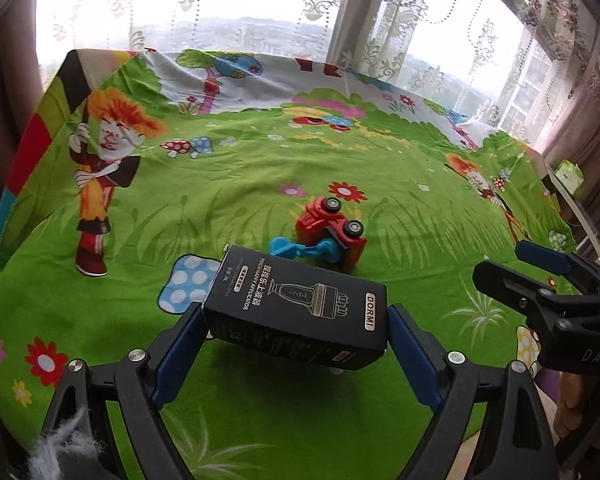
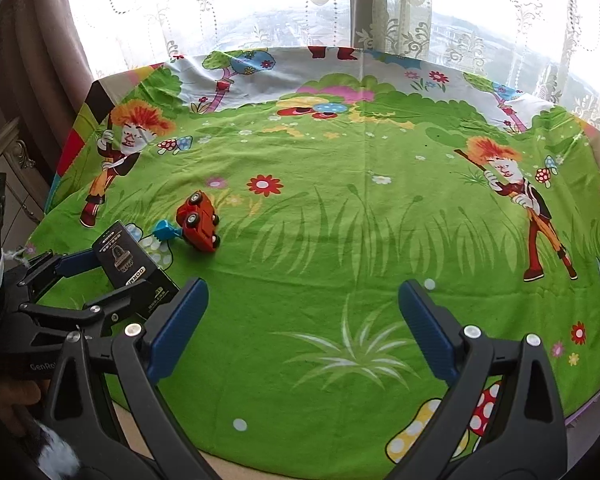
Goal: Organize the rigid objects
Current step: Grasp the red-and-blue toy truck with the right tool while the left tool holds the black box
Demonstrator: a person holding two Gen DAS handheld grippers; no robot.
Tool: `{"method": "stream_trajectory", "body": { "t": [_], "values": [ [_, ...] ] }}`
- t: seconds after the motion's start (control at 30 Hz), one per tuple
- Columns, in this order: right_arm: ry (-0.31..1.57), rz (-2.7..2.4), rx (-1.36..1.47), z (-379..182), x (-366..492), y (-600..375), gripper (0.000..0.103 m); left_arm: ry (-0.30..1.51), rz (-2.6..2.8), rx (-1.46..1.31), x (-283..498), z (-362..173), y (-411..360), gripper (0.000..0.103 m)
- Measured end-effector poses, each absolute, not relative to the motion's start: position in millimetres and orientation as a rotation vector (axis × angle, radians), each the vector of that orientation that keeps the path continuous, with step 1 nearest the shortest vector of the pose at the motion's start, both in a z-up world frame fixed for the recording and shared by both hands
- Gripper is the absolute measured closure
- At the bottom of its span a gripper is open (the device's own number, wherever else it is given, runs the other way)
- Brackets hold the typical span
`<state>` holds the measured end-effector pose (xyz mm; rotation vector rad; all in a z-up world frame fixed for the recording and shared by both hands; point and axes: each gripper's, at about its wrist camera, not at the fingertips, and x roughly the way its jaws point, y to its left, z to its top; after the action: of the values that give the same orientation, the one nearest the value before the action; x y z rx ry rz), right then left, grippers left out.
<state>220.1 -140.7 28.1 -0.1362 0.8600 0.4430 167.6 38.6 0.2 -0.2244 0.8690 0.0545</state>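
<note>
My left gripper (image 1: 296,324) is shut on a black DORMI box (image 1: 296,304) and holds it just above the green cartoon cloth (image 1: 260,168). The box also shows in the right wrist view (image 2: 130,268), held by the left gripper (image 2: 112,276). A red toy truck with a blue scoop (image 1: 328,232) lies on its side just beyond the box; it also shows in the right wrist view (image 2: 198,222). My right gripper (image 2: 302,312) is open and empty over the cloth's near middle; it appears at the right edge of the left wrist view (image 1: 532,276).
The cloth (image 2: 380,208) covers a table in front of a lace-curtained window (image 2: 340,8). A green box (image 1: 568,174) sits beyond the table's right edge. A carved cabinet (image 2: 12,168) stands to the left.
</note>
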Motion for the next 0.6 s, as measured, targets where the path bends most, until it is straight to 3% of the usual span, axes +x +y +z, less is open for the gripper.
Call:
{"method": "stream_trajectory", "body": {
  "t": [0.33,0.6],
  "values": [
    [0.870,0.510,-0.171,24,249,-87,0.022,0.783,0.253,-0.323,144,-2,71,0.013],
    [0.892,0.564,-0.163,11,268,-56,0.028,0.787,0.246,-0.332,144,-6,70,0.013]
  ]
}}
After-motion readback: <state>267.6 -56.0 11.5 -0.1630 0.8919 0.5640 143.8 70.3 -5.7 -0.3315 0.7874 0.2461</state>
